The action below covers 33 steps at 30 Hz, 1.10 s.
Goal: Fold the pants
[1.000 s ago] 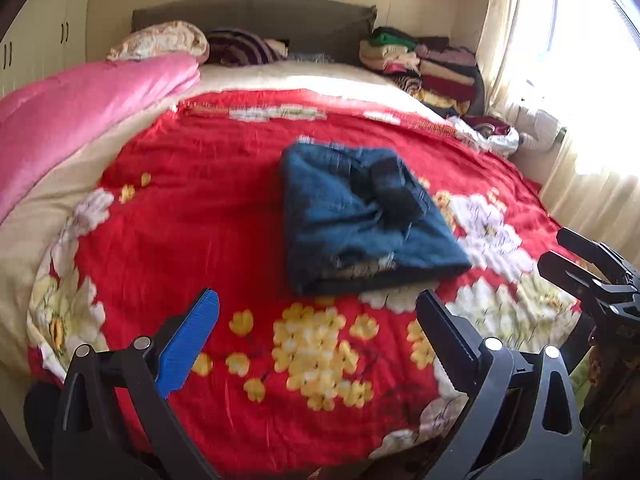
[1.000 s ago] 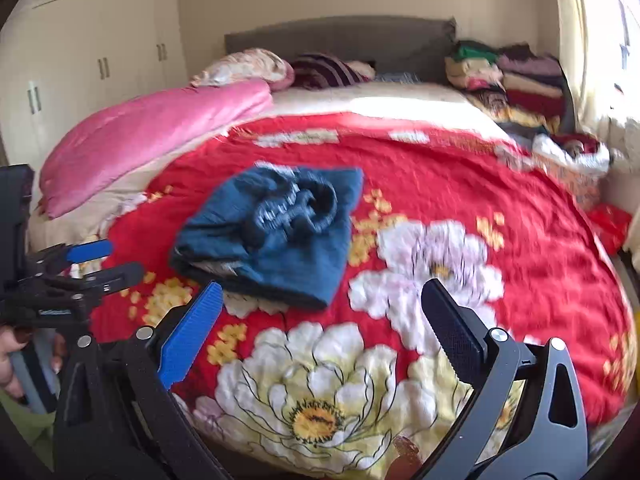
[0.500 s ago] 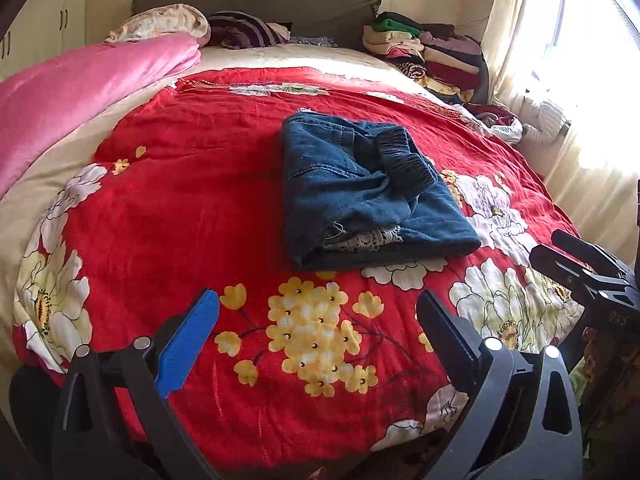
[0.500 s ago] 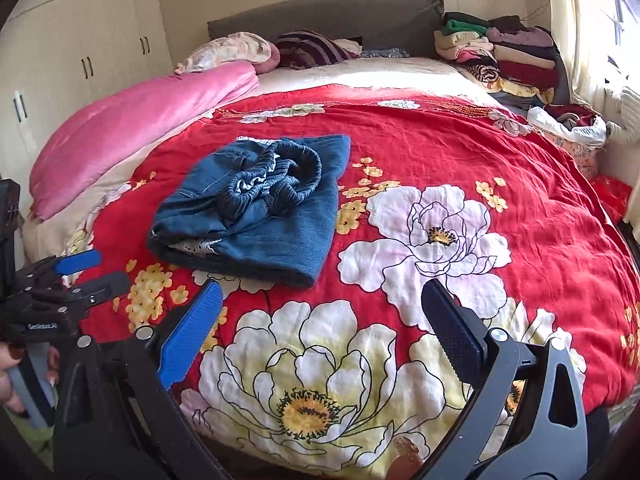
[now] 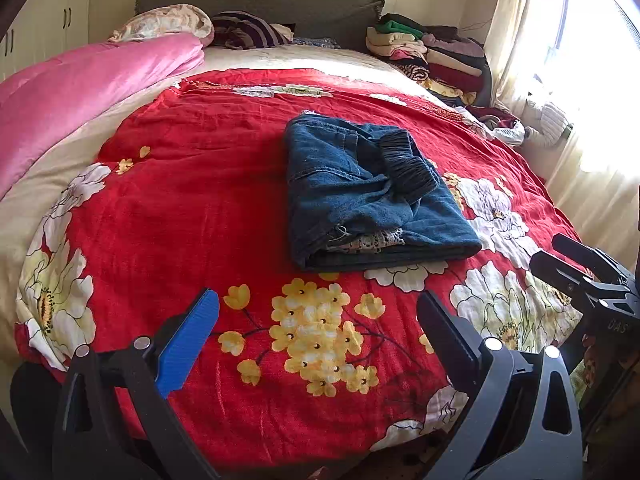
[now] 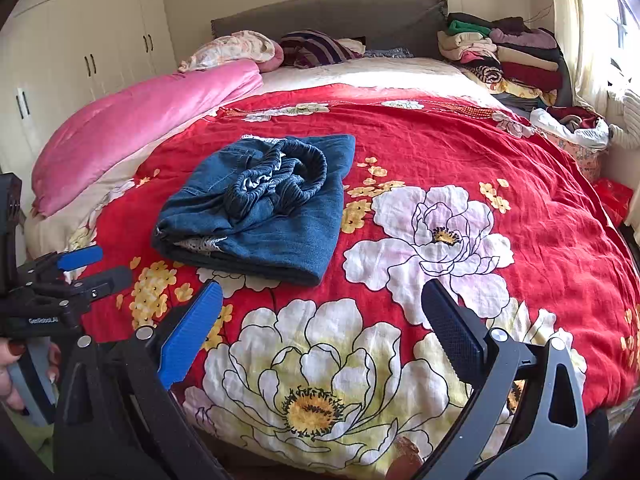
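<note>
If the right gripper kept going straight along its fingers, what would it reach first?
Most likely the red floral blanket. The right gripper is open and empty, aimed over the white flowers; the folded jeans lie left of that line, so it would probably pass beside them, though depth is uncertain.

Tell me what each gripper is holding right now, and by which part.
Nothing is held. The left gripper and right gripper are both open and empty, apart from the folded pants.

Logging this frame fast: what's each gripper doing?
Left gripper: open, holding nothing.
Right gripper: open, holding nothing.
</note>
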Motion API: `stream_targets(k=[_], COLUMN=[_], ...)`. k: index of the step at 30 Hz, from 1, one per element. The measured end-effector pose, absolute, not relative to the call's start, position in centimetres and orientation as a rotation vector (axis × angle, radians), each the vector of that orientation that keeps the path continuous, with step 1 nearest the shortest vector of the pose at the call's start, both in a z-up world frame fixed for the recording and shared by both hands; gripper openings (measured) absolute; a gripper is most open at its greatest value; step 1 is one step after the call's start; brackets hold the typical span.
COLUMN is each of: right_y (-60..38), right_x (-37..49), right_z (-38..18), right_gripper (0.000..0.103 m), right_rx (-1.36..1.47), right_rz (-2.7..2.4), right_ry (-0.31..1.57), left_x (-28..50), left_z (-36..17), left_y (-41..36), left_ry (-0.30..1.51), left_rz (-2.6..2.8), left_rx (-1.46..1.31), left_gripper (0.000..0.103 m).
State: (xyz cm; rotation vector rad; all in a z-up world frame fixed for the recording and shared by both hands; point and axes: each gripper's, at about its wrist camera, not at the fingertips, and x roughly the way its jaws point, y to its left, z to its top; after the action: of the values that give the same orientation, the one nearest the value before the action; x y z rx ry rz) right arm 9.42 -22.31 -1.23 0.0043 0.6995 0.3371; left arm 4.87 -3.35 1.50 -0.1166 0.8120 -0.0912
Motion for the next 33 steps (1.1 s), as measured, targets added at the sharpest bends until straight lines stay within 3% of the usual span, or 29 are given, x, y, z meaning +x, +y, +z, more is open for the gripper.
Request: stream_targets(k=[33], right_y=[-22.63], right_x=[9.49], right_z=[-1.14], right_gripper=[0.094], right_rx=[0.005], right_rz=[0.338], right_ry=[0.7], left_x=[4.74], left_z=[1.89], left_y=[-2.73], left_ry=[0.811], left_rz=[-0.067], left_rx=[-0.118], left_gripper=[0.099])
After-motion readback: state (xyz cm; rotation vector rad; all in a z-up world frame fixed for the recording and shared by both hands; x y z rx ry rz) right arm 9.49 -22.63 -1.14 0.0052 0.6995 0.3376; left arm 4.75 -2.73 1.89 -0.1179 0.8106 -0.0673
